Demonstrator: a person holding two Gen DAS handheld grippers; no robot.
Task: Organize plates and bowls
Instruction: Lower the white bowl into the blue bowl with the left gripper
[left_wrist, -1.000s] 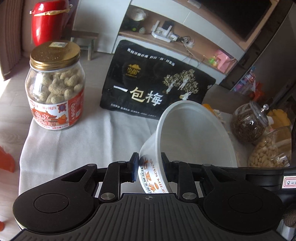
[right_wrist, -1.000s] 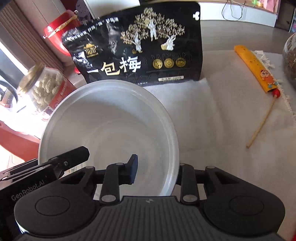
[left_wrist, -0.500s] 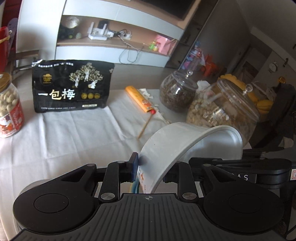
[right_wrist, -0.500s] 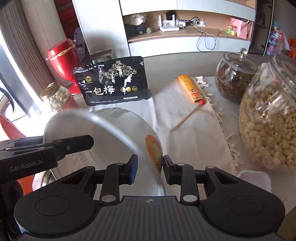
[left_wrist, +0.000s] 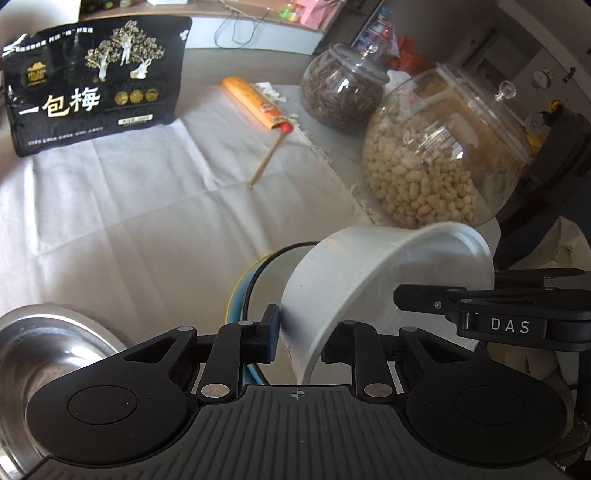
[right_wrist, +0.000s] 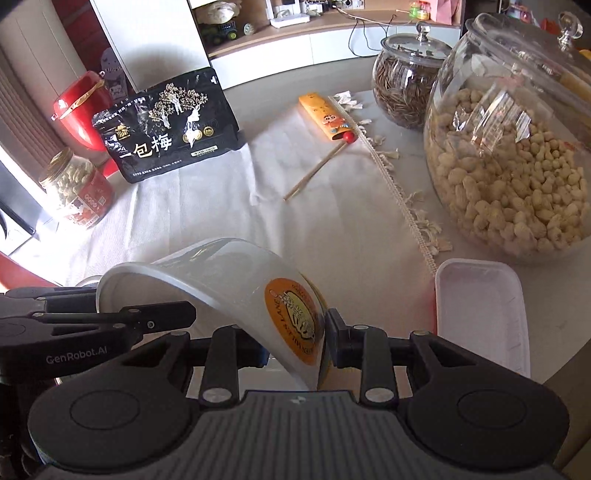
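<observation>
Here both grippers clamp one white plastic bowl (left_wrist: 373, 273) by opposite parts of its rim: the left gripper (left_wrist: 297, 341) has its jaws closed on the wall at the near edge, and the right gripper (right_wrist: 293, 341) pinches the wall where an orange round label (right_wrist: 293, 321) sits. The bowl is tipped on its side in the air, above the white tablecloth (left_wrist: 129, 206); in the left wrist view its mouth faces right, toward the right gripper's black arm marked "DAS" (left_wrist: 509, 325), and its base points left. Directly beneath and just behind it lies a blue-rimmed dish (left_wrist: 243, 295) with a dark inner line, and a steel bowl (left_wrist: 44, 354) rests to the lower left. The coming move seems to turn on this: the dish lies straight below the held bowl, so lowering and levelling would nest the two. An empty white tray (right_wrist: 480, 314) lies near the right gripper. Legible writing: "一包梅" on the black pouch (right_wrist: 166, 129), "GenRobot.AI" on the left gripper's body (right_wrist: 75, 359); the label's lettering is too distorted to read with confidence. Two glass jars stand right, one of peanuts (right_wrist: 517, 173), one of dark strands (right_wrist: 406, 81).
</observation>
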